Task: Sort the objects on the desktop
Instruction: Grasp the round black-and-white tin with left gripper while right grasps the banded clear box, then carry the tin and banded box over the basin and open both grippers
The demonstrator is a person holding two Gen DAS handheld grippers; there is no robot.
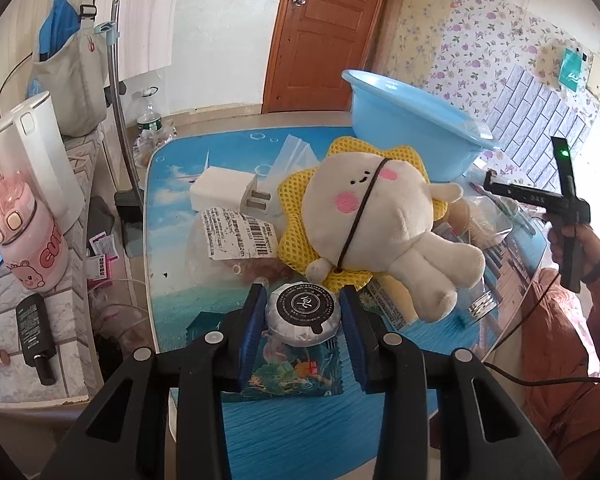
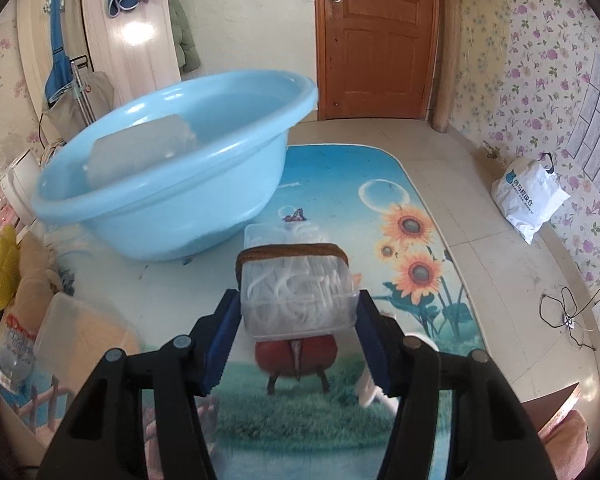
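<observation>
My left gripper (image 1: 302, 312) clamps a round silver-wrapped puck with a black label (image 1: 301, 313) on the blue picture-print table (image 1: 300, 424). My right gripper (image 2: 298, 326) squeezes a clear plastic box of white loops (image 2: 298, 294), held just before the light blue plastic basin (image 2: 172, 164).

Brown wooden door (image 2: 376, 40), floral wallpaper (image 2: 540, 60), pale tiled floor (image 2: 480, 216).

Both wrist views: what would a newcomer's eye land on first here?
Probably the cream plush toy sprawled on a yellow mesh cushion mid-table, just beyond the left gripper, whose fingers flank a round foil-wrapped puck. In the right view, the big blue basin looms ahead on the left, and the right gripper clamps a clear banded box.
</observation>
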